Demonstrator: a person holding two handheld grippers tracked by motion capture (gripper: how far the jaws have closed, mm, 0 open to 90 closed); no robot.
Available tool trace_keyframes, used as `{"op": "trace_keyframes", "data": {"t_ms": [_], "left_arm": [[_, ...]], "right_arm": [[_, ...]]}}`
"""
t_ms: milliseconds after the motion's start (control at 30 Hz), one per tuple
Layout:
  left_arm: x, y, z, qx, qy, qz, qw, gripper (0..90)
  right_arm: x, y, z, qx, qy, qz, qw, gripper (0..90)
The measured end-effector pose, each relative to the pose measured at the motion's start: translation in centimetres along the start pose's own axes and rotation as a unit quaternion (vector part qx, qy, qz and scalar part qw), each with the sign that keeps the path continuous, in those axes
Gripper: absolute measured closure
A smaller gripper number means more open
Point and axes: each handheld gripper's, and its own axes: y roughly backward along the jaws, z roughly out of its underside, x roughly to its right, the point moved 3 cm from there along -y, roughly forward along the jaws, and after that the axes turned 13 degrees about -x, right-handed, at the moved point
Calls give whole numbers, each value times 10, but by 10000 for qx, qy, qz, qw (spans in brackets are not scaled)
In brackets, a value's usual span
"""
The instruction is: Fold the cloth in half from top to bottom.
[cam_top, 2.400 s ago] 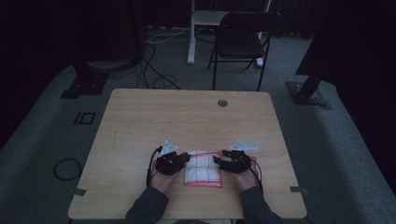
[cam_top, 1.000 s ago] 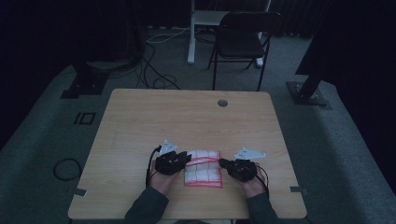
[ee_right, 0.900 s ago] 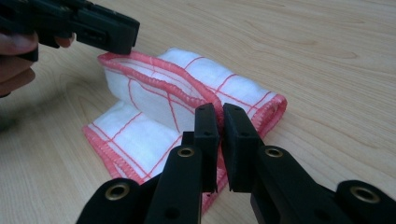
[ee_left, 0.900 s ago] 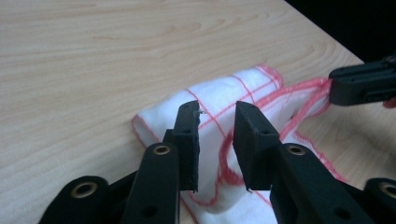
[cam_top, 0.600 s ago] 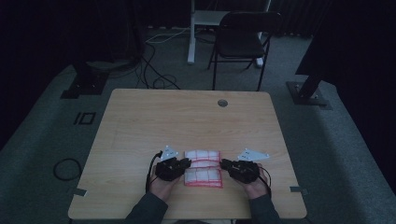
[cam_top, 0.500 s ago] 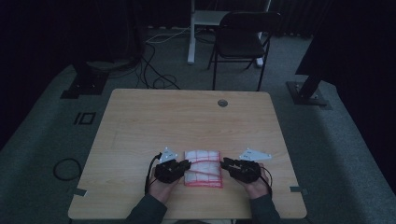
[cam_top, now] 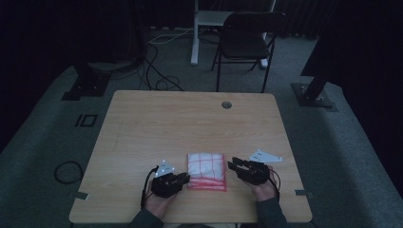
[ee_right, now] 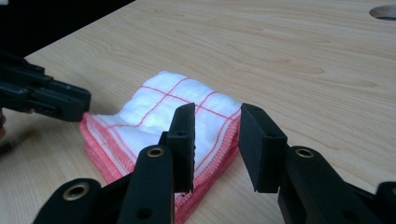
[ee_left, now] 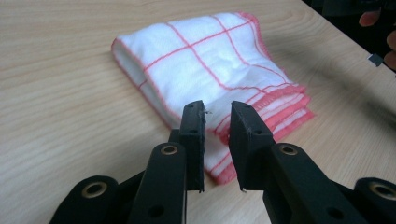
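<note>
Between the jaws, left gripper (ee_left: 216,122): a narrow gap stands open, nothing clamped; the jaws have just been opening, the cloth's stitched corner right beyond the tips.
Between the jaws, right gripper (ee_right: 216,125): parted and holding nothing, likewise just opening; the cloth's hemmed side lies beyond them.
Cloth's place: the folded cloth (cam_top: 206,171) lies flat on the table (cam_top: 190,123) near its front edge, between the two grippers.
Long axis: in the high view it runs from the person toward the table's far side; the stacked red hems face the person, the fold faces away.
Change: earlier the cloth was a wider, flatter spread with both grippers at its side edges; now it is narrower and thicker, and the right gripper stands clear of it.
Look: white, red grid lines, red stitched edging, several layers.
</note>
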Motion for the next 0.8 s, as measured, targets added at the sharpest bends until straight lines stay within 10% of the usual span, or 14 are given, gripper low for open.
{"op": "trace_keyframes", "data": {"t_ms": [800], "left_arm": [[-45, 17, 12, 101, 286, -798, 9964, 741]], "right_arm": [[15, -10, 22, -239, -135, 516, 9983, 657]]}}
